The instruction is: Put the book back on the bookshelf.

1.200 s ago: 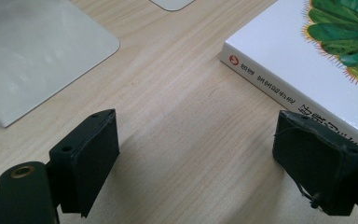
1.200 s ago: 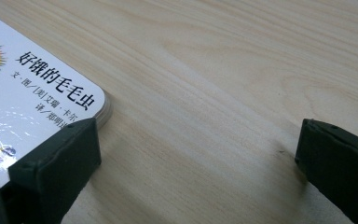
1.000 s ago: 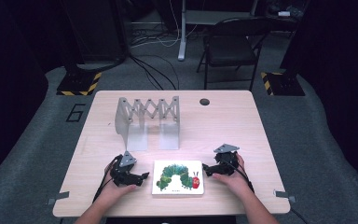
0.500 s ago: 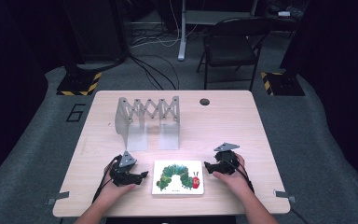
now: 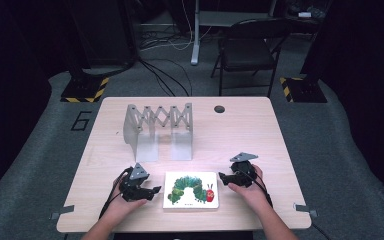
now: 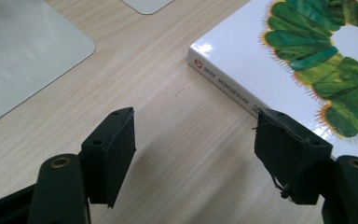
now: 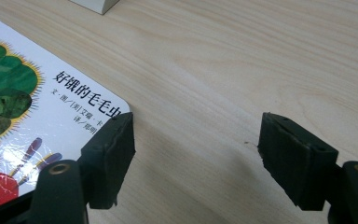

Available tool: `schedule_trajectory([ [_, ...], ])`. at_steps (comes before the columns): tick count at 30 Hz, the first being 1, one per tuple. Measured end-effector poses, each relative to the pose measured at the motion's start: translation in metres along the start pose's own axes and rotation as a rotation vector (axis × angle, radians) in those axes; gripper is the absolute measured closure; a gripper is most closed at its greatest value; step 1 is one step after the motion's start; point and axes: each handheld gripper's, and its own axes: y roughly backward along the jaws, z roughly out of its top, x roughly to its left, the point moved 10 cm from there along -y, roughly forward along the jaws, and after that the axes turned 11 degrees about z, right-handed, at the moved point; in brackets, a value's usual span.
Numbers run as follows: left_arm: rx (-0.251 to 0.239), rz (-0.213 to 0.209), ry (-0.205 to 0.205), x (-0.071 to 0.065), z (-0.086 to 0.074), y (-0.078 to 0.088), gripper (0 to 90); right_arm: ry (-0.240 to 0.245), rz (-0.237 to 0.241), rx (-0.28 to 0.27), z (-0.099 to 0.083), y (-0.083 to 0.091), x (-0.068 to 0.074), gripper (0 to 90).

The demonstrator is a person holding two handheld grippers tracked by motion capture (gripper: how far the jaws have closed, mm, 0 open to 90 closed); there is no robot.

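Two black claws, left claw (image 5: 156, 190) and right claw (image 5: 221, 176), each topped by a grey three-cornered plate, trailing a black cable. Blocky black jaws carry brass-ringed screw holes. Forearms bare.

White glossy picture book with green caterpillar cover art (image 5: 190, 189) lies flat, closed, cover up, near front edge of light wooden table (image 5: 260, 130); red caterpillar head toward right side of cover; black Chinese title text printed by right-hand corner, seen in right gripper view (image 7: 37, 107); thick white spine with small red logo faces left, seen in left gripper view (image 6: 279, 60)
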Motion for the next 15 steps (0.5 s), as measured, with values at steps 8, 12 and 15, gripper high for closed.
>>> schedule_trajectory([
  [8,-0.011,-0.024,0.016,-0.009,0.003,0.010,29.0,0.003,0.012,0.012,-0.001,0.001,0.001,28.5],
  [12,-0.020,-0.039,0.004,-0.015,0.005,0.016,29.0,-0.016,0.015,0.008,0.000,0.001,0.004,28.9],
  [15,-0.026,-0.057,0.013,-0.022,0.005,0.018,28.9,-0.016,0.019,0.011,0.000,0.001,0.005,29.4],
])
